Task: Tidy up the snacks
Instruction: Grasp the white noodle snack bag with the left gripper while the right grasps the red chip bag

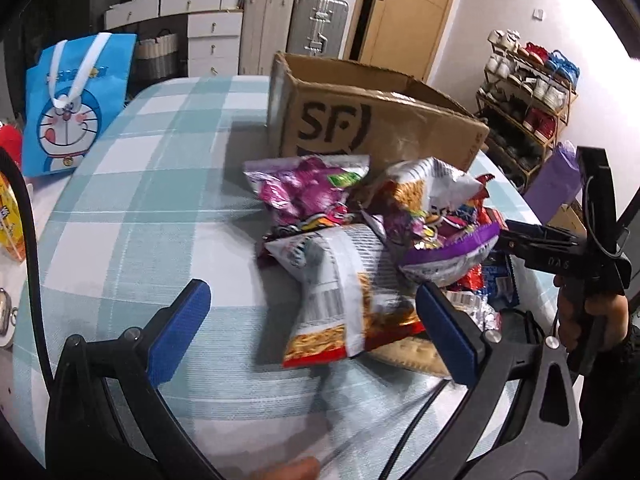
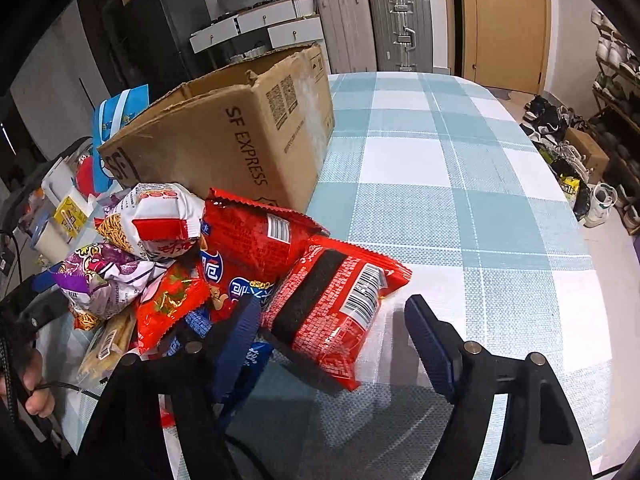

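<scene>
A pile of snack packets lies on the checked tablecloth in front of an open brown SF cardboard box (image 1: 376,120), which also shows in the right wrist view (image 2: 224,136). My left gripper (image 1: 312,320) is open, its blue fingers either side of a white and red noodle packet (image 1: 340,296). A purple packet (image 1: 304,188) lies nearer the box. My right gripper (image 2: 332,328) is open over a red packet with a barcode (image 2: 336,312). Its body also shows in the left wrist view (image 1: 560,248), at the pile's right side.
A blue Doraemon bag (image 1: 76,108) stands at the table's left edge. Suitcases (image 2: 400,28), white drawers and a wooden door are behind the table. A shoe rack (image 1: 528,112) stands on the right. The checked tablecloth (image 2: 460,160) stretches to the right of the box.
</scene>
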Demonstrator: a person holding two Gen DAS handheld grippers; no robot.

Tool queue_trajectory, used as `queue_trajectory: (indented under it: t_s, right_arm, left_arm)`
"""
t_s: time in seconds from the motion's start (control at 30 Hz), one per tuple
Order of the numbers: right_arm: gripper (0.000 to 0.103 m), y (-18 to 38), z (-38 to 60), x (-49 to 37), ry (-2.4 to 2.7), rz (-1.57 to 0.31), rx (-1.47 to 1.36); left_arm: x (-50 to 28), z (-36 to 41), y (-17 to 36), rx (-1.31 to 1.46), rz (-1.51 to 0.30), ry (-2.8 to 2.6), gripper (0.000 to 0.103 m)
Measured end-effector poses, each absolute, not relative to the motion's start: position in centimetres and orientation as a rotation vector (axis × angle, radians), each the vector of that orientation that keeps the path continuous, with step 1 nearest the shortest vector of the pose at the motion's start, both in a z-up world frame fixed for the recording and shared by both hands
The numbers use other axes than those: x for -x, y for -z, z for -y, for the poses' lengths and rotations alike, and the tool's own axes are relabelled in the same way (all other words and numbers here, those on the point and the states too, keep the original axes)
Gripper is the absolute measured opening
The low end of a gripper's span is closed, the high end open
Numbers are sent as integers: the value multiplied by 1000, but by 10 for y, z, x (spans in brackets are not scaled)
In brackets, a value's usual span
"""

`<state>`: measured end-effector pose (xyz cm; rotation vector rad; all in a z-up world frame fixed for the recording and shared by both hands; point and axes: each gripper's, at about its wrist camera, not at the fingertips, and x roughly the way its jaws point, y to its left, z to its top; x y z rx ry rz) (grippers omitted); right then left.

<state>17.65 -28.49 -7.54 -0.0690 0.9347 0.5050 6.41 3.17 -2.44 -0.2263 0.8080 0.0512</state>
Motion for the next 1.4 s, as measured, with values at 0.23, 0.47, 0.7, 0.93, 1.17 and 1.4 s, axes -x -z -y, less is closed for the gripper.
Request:
queue_trajectory:
  t_s: [0.23,0.47,0.7,0.93,1.17,1.4]
  right_arm:
    - [66,75,285,-177,-517,-930,63]
    - [57,76,285,-173,-528,-918,71]
    - [43,71,291,-162,-539,-884,68]
    - [36,69,298,-153,-551,-871,57]
    - [28,62,308,-145,-554,-854,38]
    - [26,57,316,-135,-563,-834,15]
  left_arm:
    - [-79,-22,34,267,-841,16,90]
    - [-87,-16,49,318,-871,60,70]
    - [-85,-8,50,309,-839,50,62]
    - [-73,-6,52,318,-801,29,53]
    - [-55,-22,44,335,-778,17,46]
    - [-38,-26,39,345,-749,19,45]
